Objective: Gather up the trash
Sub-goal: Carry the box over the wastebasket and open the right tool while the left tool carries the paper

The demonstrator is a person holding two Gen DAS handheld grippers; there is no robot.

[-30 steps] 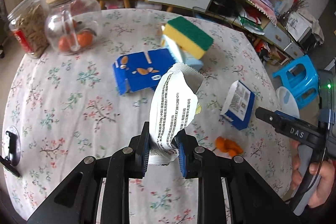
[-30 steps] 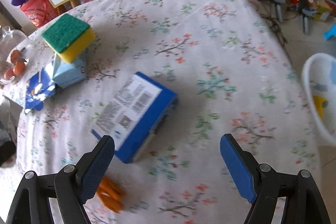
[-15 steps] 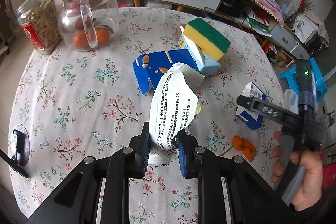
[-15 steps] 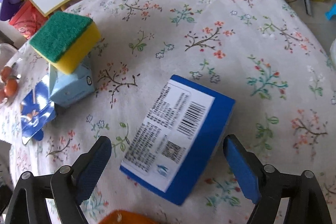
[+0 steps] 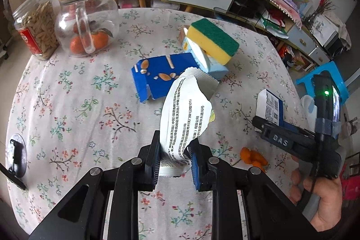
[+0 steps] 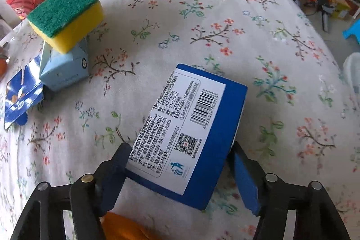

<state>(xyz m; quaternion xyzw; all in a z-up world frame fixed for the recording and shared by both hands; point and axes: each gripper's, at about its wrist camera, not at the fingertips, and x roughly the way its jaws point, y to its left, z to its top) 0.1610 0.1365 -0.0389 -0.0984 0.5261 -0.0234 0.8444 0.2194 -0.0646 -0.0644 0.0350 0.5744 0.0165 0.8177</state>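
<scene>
- Left tool: pinching the torn white wrapper by its lower end; the rest sticks up above the worktop. Just hold it steady, no squeezing harder.
- Right tool: jaws closing around the blue box, which lies flat on the worktop, label up. Left pad looks at or touching the near left edge; right pad beside the blue side wall, contact unclear.
- Box sits skewed between the jaws, so I'd square the tool to its long sides before full closure, else it may twist out.
- Grip is at the near end only; likely an empty carton, so close gently and lift slowly to keep the far end from drooping.
- Orange peel lies just under the right tool: keep the pads off it.
- Still on the worktop: flattened blue carton, light-blue box with sponge on top.
</scene>
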